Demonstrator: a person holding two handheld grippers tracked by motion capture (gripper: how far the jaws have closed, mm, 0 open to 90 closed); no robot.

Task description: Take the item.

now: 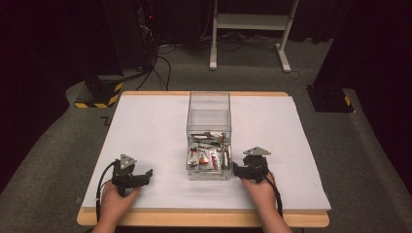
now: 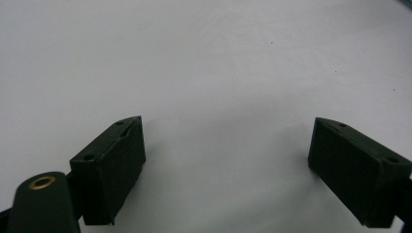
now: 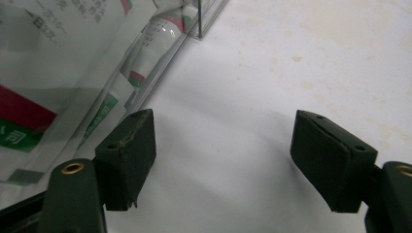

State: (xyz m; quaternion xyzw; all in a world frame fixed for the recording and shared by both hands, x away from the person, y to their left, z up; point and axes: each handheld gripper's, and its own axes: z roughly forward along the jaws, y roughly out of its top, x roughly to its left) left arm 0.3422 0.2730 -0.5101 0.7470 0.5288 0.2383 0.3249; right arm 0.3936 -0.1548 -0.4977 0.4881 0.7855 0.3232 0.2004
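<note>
A clear plastic box stands in the middle of the white table, holding several white, red and green sachets. My left gripper rests on the table near the front left, well apart from the box, its jaws open over bare surface. My right gripper sits just right of the box's front corner, open. In the right gripper view the box wall and the sachets behind it lie close to the left finger.
The table's wooden front edge runs just behind my hands. Beyond the table are grey carpet, a yellow-black striped base at the back left, cables, and a white frame stand.
</note>
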